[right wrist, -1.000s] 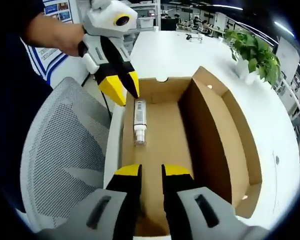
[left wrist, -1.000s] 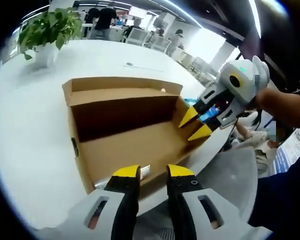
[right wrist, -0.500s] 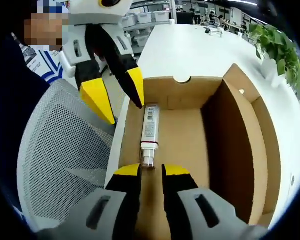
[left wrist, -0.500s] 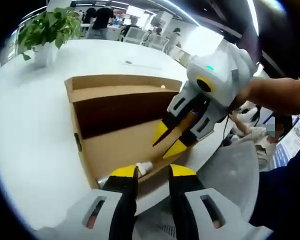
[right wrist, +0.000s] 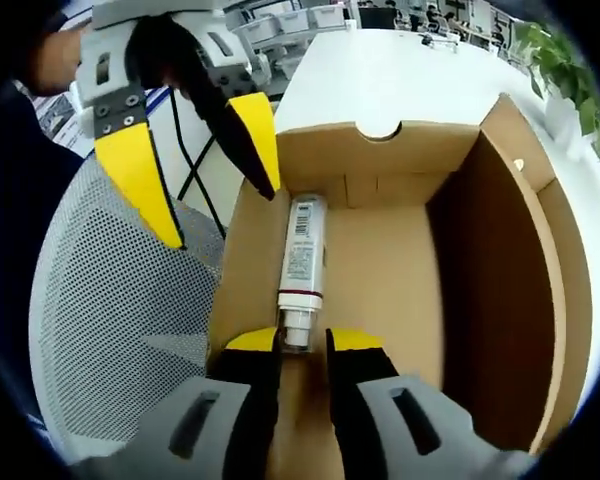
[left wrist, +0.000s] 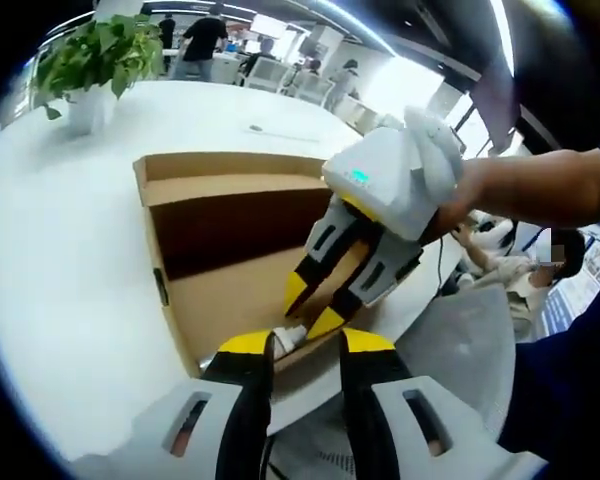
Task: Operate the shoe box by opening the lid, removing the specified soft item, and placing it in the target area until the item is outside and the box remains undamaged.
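Note:
An open brown cardboard shoe box (left wrist: 180, 255) (right wrist: 480, 250) lies on a white table (left wrist: 60, 230). Inside, along one side wall, lies a white tube (right wrist: 303, 258) with a barcode label and a red band; its pale cap (left wrist: 288, 338) points at me. My right gripper (right wrist: 302, 342) (left wrist: 311, 309) is low inside the box, open, with the tube's cap just between its yellow fingertips. My left gripper (left wrist: 305, 346) (right wrist: 220, 215) stands open at the box's end wall, one jaw over the box corner and the other outside, above the chair.
A grey mesh chair (right wrist: 120, 330) (left wrist: 460, 350) stands close against the table edge by the box. A potted plant (left wrist: 90, 60) sits at the table's far side. A person's arm (left wrist: 540, 190) holds the right gripper. People and desks fill the background.
My right gripper has gone down into the box toward the tube, so the cap now lies between its tips. The left gripper has stayed at the box's end.

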Tool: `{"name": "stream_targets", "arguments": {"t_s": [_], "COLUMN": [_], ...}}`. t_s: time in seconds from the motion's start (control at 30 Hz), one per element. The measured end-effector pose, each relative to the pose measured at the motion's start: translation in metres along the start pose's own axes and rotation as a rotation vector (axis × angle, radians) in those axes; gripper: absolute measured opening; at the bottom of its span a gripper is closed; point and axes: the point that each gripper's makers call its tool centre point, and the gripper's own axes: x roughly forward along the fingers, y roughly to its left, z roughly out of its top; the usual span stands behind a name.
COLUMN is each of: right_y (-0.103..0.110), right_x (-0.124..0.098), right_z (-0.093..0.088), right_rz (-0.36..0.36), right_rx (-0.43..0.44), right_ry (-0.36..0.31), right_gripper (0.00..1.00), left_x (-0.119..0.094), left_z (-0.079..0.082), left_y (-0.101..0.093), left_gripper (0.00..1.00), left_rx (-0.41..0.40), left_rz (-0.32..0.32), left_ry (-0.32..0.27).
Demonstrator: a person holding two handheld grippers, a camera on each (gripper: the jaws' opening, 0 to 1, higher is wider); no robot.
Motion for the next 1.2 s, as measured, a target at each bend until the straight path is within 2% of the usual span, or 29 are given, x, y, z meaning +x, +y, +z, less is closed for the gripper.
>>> {"name": "stream_targets", "arguments": {"t_s": [0.23, 0.33, 0.37, 0.6, 0.73, 0.8, 1.2], "right_y": [0.003, 0.002, 0.002, -0.001, -0.004, -0.009, -0.033], "right_x": [0.004, 0.01, 0.012, 0.017, 0.016, 0.012, -0.022], "right_z": [0.004, -0.005, -0.006, 0.001, 0.0, -0.002, -0.055], "right_rz": [0.04, 0.026, 0.021, 0.014, -0.008, -0.019, -0.083], "right_rx": [0.0, -0.067, -0.068, -0.05, -0.054, -0.028, 0.022], "right_ry": [0.013, 0.084, 0.089, 0.053, 0.036, 0.019, 0.084], "right_gripper": [0.17, 0.17, 0.18, 0.19, 0.19, 0.18, 0.18], "left_x": [0.001, 0.002, 0.002, 0.001, 0.0, 0.0, 0.009], "left_z": [0.001, 0.0, 0.0, -0.004, -0.005, -0.003, 0.014], "left_y": [0.0, 0.0, 0.0, 0.0, 0.0, 0.0, 0.005], "left_gripper": [0.24, 0.24, 0.24, 0.24, 0.24, 0.24, 0.24], "left_rx": [0.013, 0.018, 0.015, 0.017, 0.014, 0.018, 0.069], "left_rz": [-0.006, -0.005, -0.006, -0.002, 0.001, 0.001, -0.003], "left_ry": [-0.001, 0.002, 0.002, 0.008, 0.011, 0.012, 0.021]}}
